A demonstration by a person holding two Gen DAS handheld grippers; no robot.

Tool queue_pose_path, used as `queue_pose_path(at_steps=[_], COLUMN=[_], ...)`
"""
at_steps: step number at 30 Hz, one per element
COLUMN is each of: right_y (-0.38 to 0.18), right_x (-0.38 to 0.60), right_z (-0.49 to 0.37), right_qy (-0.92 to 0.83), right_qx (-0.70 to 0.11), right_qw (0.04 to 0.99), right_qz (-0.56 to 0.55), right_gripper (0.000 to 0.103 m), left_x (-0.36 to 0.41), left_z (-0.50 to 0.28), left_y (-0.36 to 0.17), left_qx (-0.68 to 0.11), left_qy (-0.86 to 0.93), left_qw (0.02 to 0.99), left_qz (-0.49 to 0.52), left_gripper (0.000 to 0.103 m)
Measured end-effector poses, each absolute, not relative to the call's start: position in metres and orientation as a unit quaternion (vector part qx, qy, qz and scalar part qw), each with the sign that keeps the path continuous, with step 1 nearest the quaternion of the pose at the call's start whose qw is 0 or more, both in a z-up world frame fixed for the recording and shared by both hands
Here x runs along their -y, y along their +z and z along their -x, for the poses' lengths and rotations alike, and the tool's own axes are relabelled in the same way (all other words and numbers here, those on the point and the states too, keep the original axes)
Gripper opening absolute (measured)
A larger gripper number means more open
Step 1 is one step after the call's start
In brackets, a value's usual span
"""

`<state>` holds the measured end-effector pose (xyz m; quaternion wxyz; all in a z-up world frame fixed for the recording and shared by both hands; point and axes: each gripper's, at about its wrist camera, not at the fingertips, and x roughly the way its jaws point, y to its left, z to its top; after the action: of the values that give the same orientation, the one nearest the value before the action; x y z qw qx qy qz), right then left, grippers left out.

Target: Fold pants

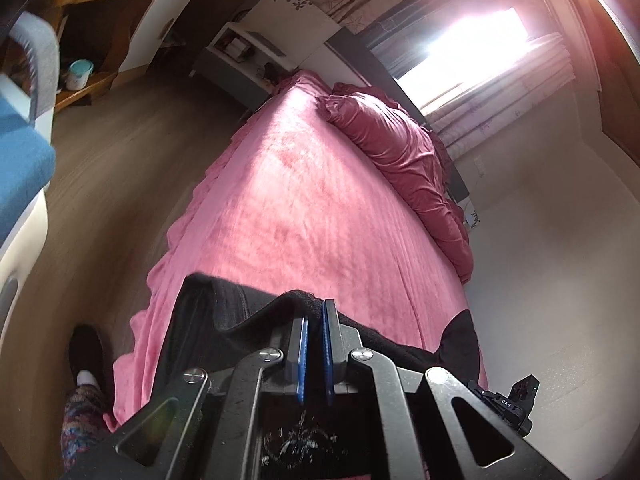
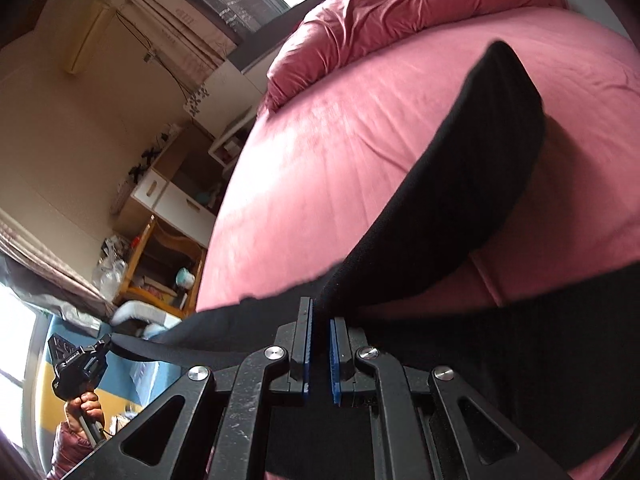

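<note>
A: We are pinching the black pants (image 1: 256, 312) in both tools. The left gripper (image 1: 314, 312) is clamping down almost fully on a raised fold of the cloth edge, and the right gripper (image 2: 320, 316) is nipping the fabric just as tightly.

B: Where are the pants sitting?

A: They are hanging between our two hands over the near end of the pink bed (image 1: 304, 200), with one loose part arching above the cover in the right wrist view.

B: And their line?

A: We are judging the long axis to be running across the bed from one gripper to the other, roughly along the near edge; which end is the waistband we cannot tell.

B: So how are we doing this well?

A: We are keeping the span taut and both hands level, then lowering them together so the cloth is landing flat, without that loose lobe doubling under.
</note>
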<state>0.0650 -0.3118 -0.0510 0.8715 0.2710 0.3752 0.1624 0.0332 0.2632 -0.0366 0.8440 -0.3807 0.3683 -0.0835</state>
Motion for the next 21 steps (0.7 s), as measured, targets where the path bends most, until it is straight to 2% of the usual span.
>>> queue_pose_path(at_steps=[7,10,12,13,14,21], right_y=[-0.117,-0.145,-0.155,-0.158,-0.161,-0.171], right_x=[0.298,0.298,0.298,0.298,0.297,0.294], right_z=[-0.030,-0.025,-0.027,-0.028,-0.030,-0.039], right_qy=[0.142,0.126,0.121,0.118,0.117,0.111], right_qx=[-0.442,-0.465,-0.472,-0.474,-0.477,-0.482], right_qw=[0.848,0.840,0.836,0.837,0.836,0.835], right_qz=[-0.255,-0.250,-0.251,-0.247,-0.244,-0.242], right_gripper=[0.007,0.007,0.007,0.007,0.007,0.007], left_x=[-0.260,-0.265,-0.269,-0.272,-0.276,-0.285], left_z=[0.006,0.016,0.020,0.024,0.028,0.053], left_y=[-0.117,-0.139,-0.145,-0.148,-0.150,-0.151], left_qx=[-0.449,-0.460,-0.465,-0.465,-0.462,-0.454], left_qy=[-0.033,-0.017,-0.005,0.002,0.007,0.010], left_qw=[0.797,0.772,0.756,0.746,0.737,0.703], left_qz=[0.403,0.439,0.461,0.477,0.493,0.548], left_gripper=[0.006,0.008,0.016,0.026,0.030,0.033])
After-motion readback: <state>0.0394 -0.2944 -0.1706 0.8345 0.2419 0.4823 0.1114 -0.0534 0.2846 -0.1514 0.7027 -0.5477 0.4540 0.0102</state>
